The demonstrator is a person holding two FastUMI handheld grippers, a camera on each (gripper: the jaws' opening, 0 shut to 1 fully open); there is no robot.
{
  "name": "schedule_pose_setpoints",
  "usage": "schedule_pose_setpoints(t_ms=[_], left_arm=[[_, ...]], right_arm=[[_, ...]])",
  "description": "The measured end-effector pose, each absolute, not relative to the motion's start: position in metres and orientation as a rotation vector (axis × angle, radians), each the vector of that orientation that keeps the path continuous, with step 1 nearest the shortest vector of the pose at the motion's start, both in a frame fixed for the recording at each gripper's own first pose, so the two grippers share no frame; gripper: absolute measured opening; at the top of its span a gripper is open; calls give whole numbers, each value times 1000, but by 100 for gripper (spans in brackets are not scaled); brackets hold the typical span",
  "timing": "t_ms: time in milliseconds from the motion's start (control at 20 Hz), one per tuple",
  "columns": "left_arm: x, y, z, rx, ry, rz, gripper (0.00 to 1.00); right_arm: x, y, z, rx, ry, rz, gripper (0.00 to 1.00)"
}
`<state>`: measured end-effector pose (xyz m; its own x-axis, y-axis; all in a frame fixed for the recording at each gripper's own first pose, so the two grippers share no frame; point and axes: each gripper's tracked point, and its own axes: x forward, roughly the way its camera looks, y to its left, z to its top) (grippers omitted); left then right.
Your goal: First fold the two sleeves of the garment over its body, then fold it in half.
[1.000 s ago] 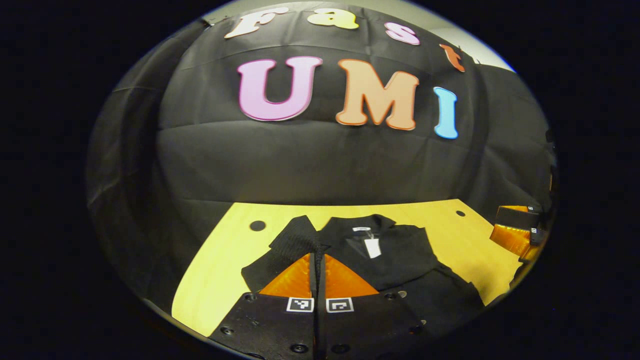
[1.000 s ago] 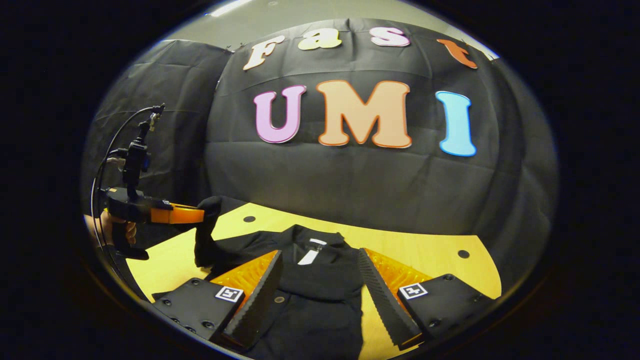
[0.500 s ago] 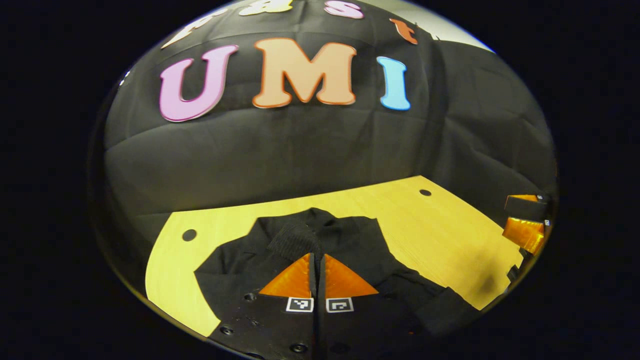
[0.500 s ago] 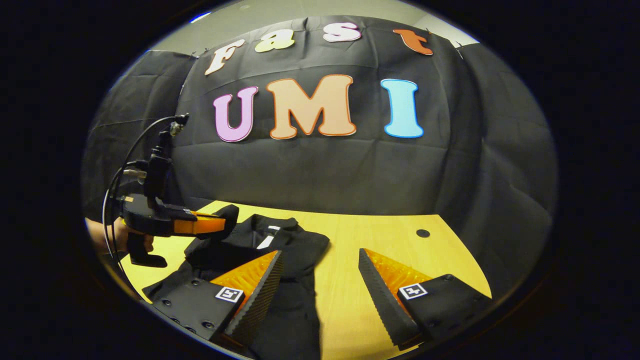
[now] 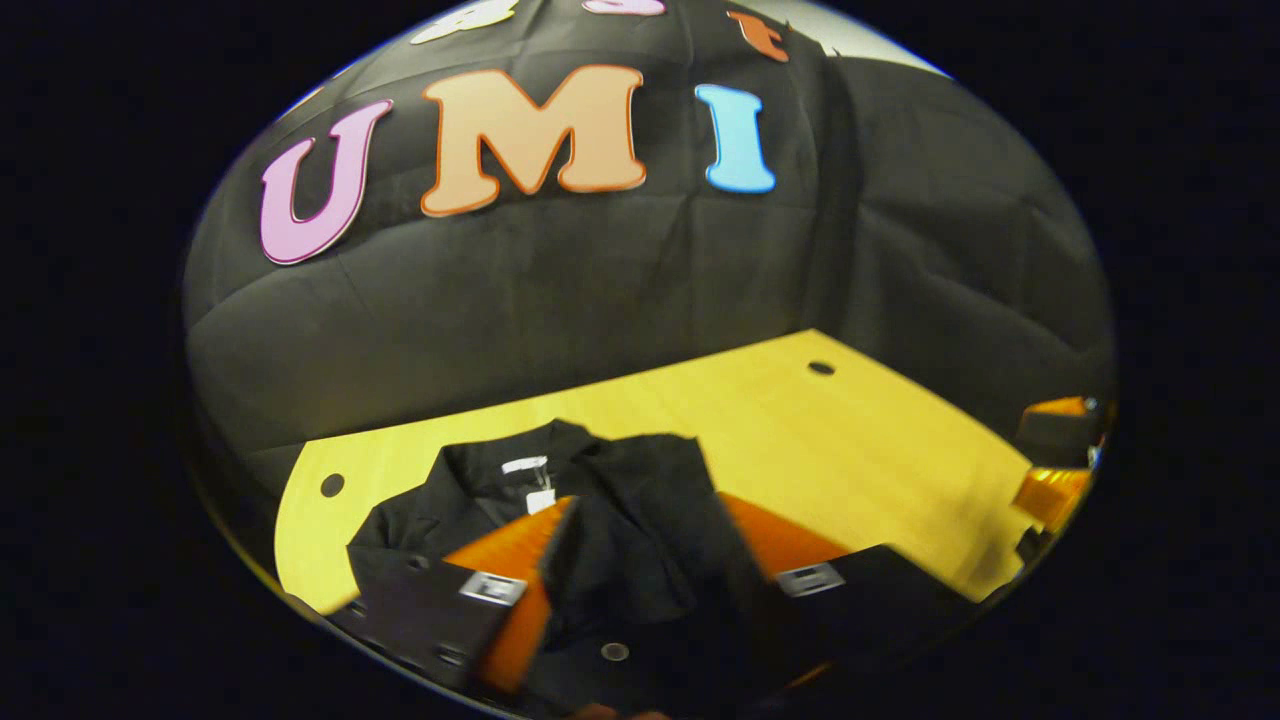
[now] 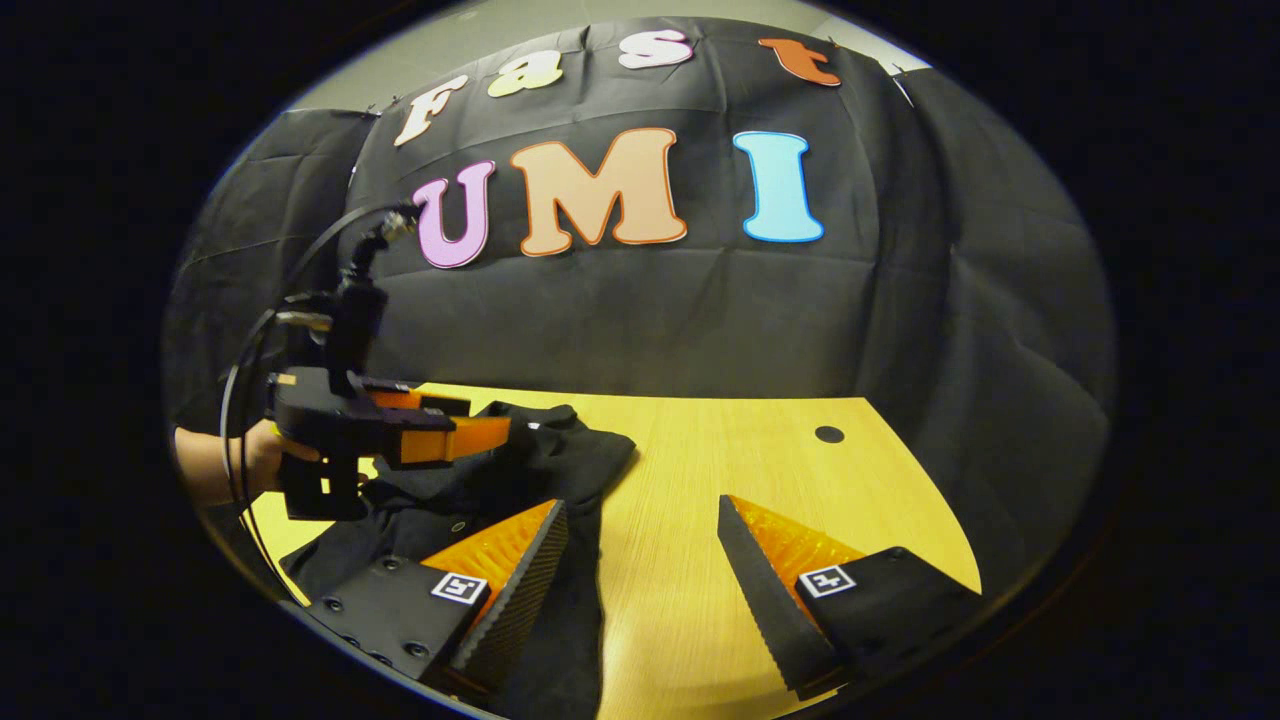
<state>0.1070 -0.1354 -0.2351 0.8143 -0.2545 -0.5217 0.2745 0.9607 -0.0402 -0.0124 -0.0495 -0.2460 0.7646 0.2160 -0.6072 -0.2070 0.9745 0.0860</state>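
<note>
A black garment (image 5: 620, 520) with a white neck label (image 5: 525, 465) lies on the yellow table (image 5: 850, 440). In the left gripper view my left gripper (image 5: 650, 550) is open and blurred by motion. One sleeve (image 5: 640, 500) lies between its spread fingers, over the garment's body. The right gripper view shows that left gripper (image 6: 440, 440) held by a hand (image 6: 220, 465) above the garment (image 6: 560, 465). My right gripper (image 6: 640, 508) stands open over bare table at the garment's right edge, holding nothing. Its left finger (image 6: 510, 575) overlaps the cloth in the view.
The table (image 6: 760, 470) has a small round hole (image 6: 828, 434) near its far right corner and another (image 5: 331, 485) at far left. Black cloth walls close the booth behind and to the sides. The right gripper (image 5: 1055, 480) appears at the far right edge of the left gripper view.
My left gripper carried the sleeve across over the garment's body, then opened and let it go. The right gripper drifted right, off the garment's middle, and stayed open.
</note>
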Motion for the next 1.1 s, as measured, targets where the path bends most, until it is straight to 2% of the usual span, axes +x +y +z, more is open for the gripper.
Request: schedule_pose_setpoints(t_ms=[50, 100, 150, 500, 750, 1100], left_arm=[[105, -124, -228, 50, 529, -240, 100], [97, -112, -218, 54, 515, -202, 100], [86, -97, -210, 54, 492, -166, 94], [-22, 10, -191, 22, 474, 51, 94], [-98, 54, -211, 13, 538, 106, 93], [-181, 76, -265, -9, 669, 129, 94]], right_arm=[[-13, -47, -248, 17, 667, 253, 94], [-16, -43, -249, 17, 669, 283, 97], [-19, -40, -251, 8, 667, 309, 97], [-69, -20, -271, 7, 711, 326, 97], [-113, -2, -281, 10, 755, 311, 97], [-171, -5, -307, -8, 841, 273, 96]])
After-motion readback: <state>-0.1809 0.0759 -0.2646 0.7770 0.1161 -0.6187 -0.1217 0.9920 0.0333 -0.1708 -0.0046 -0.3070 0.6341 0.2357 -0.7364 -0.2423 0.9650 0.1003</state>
